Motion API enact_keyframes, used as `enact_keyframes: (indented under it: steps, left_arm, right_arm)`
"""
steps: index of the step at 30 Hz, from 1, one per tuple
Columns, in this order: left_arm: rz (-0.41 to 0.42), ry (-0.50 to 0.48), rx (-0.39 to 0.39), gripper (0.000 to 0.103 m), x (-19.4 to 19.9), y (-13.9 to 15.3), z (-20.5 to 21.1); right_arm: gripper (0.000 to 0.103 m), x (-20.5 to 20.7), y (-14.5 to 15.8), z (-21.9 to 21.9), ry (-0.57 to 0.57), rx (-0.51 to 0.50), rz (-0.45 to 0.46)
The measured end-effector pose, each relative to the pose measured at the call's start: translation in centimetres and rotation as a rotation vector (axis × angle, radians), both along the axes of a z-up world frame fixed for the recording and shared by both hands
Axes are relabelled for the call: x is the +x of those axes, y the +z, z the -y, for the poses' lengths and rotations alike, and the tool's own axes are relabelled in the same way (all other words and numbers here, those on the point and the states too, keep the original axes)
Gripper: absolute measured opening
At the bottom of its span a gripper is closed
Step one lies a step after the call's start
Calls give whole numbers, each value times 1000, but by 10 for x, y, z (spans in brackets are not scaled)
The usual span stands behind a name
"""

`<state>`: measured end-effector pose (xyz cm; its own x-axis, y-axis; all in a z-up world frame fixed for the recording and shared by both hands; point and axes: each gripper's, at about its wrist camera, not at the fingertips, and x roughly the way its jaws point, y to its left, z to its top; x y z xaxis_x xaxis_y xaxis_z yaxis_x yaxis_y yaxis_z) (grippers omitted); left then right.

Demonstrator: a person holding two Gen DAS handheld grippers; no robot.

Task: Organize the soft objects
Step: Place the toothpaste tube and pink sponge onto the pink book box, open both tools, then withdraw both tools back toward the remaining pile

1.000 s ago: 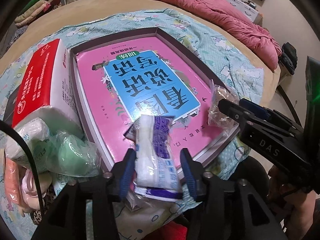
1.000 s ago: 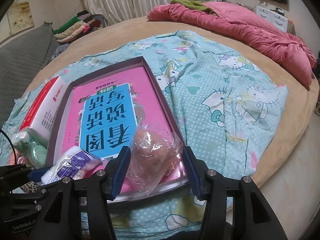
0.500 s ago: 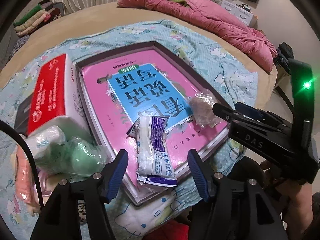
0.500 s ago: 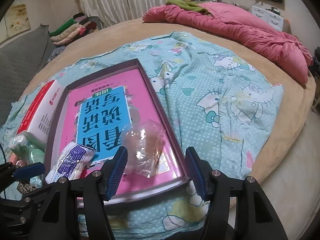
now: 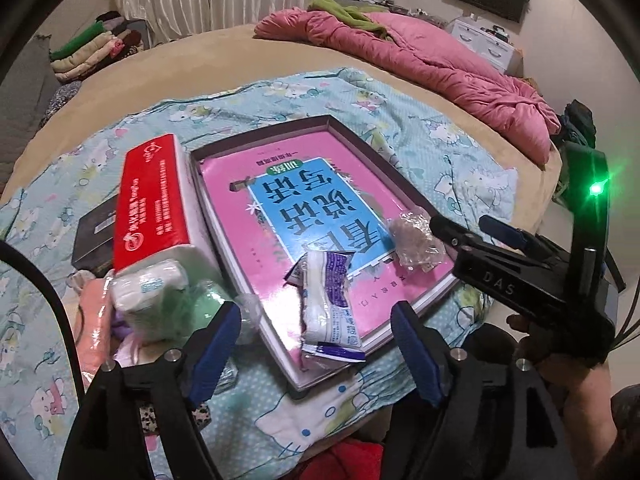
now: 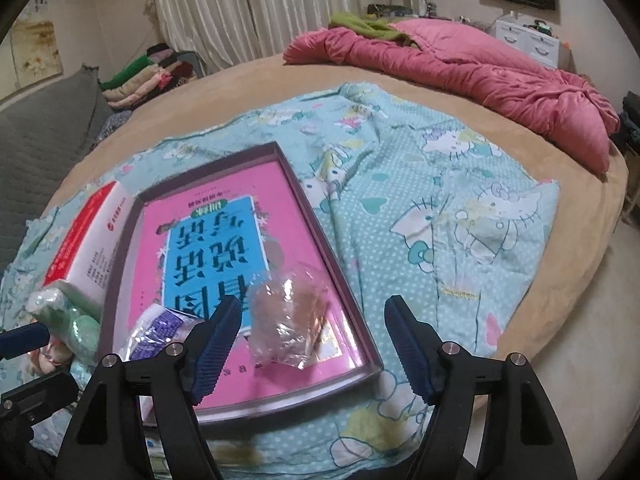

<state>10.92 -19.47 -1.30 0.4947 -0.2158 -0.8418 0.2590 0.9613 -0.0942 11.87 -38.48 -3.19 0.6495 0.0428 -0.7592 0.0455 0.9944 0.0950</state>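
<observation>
A white and purple soft packet (image 5: 330, 304) lies on the pink book in the shallow dark-rimmed box (image 5: 360, 140). My left gripper (image 5: 320, 350) hovers above its near end, jaws opening, pads clear of the packet. A clear bag with brownish contents (image 6: 290, 322) rests on the same book near the box's right rim (image 6: 320, 232). My right gripper (image 6: 314, 344) straddles it from above, jaws opening, pads off it. The same bag (image 5: 414, 240) and the right gripper (image 5: 472, 228) show in the left wrist view; the packet (image 6: 160, 332) shows in the right wrist view.
A red and white tissue box (image 5: 152, 200) stands left of the box, with wrapped green and white soft bundles (image 5: 168, 300) and a pink item (image 5: 94, 320) in front of it. A teal cartoon-print blanket (image 6: 460, 220) covers the round bed; a pink quilt (image 6: 480, 76) lies far back.
Both grippers opened and let go: the packet and the clear bag now lie on the book. The left gripper rose and drew back; the right one barely moved.
</observation>
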Motion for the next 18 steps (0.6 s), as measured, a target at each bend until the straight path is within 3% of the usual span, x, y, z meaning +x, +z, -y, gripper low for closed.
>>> enact_keyframes:
  steps: [18]
  left_arm:
    - [50,68,-4,82,-20,28,-43]
  right_arm:
    - [79,-15,51,-39,113,63,120]
